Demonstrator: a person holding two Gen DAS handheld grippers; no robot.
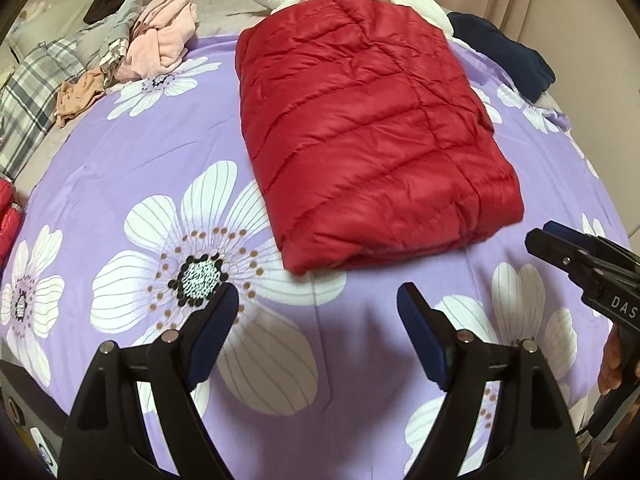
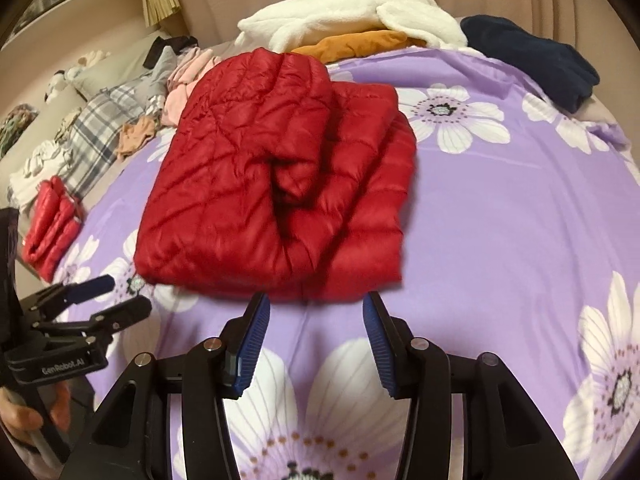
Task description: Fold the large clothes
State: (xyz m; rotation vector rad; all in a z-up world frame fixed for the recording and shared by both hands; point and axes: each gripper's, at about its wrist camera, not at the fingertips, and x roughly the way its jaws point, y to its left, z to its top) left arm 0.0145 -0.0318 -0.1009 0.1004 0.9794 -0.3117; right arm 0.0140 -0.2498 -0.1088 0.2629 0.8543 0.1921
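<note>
Hovering low over the purple flowered bedsheet (image 1: 120, 168), the left hand-held gripper (image 1: 318, 306) has its blue-padded fingers spread wide with nothing between them, and the right hand-held gripper (image 2: 316, 312) hangs just to its right, fingers likewise well apart and empty. Just ahead of both sets of fingertips lies the red quilted jacket (image 1: 360, 128), folded into a thick rectangle on the bed, its near edge close to the right gripper's tips but not touching them; one puffy sleeve is tucked across its top in the right wrist view. No object lies between either gripper and the jacket. Left of the left gripper, at the bed's edge, sits a smaller red folded garment (image 2: 52, 224). Farther off to the left lie a plaid cloth (image 1: 28, 100) and a crumpled pink garment (image 1: 160, 40). Beyond the jacket rests a white fleece pile (image 2: 352, 16) over an orange piece (image 2: 360, 44), with a dark navy garment (image 2: 532, 56) to the far right.
</note>
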